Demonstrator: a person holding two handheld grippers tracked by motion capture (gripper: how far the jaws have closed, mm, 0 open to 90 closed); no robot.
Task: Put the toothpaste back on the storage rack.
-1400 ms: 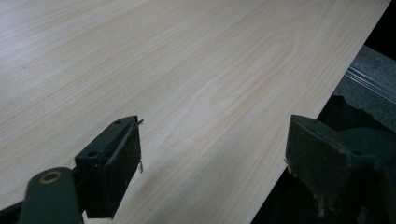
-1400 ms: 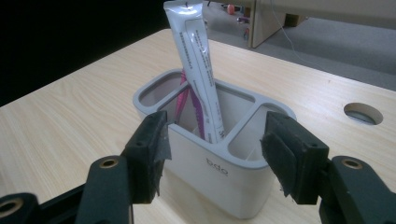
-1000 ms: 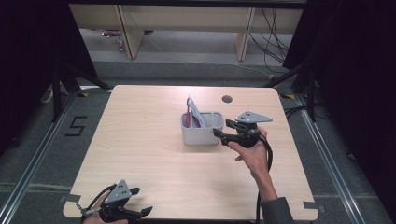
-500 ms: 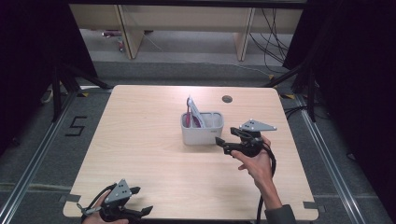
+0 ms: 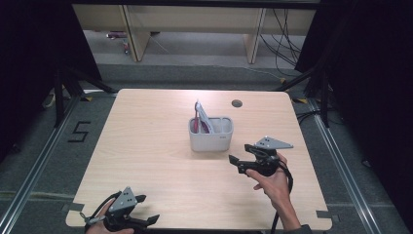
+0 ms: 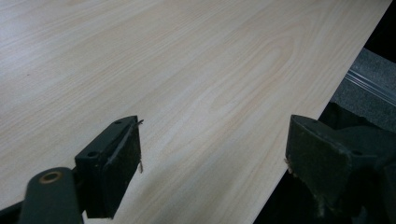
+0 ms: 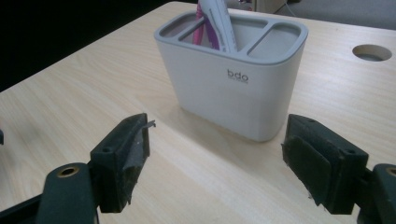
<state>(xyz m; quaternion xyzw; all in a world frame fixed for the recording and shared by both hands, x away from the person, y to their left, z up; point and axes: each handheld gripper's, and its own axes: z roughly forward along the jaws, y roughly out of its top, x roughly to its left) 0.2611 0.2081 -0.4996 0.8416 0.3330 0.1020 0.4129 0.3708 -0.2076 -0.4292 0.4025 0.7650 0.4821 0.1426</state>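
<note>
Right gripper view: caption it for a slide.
Open right tongs face a grey holder with a tube leaning in its middle slot, on a wooden table.

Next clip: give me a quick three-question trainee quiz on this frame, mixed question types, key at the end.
1. True or false: the right gripper is shut on the grey holder.
2. Which part of the holder has the pink and white items? A) the end nearer the round table hole B) the end farther from it
3. What lies between the left gripper fingers?

Key: 1 false, its fingers are open and apart from the holder. 2 B. 3 Nothing, with bare table beneath.
</note>
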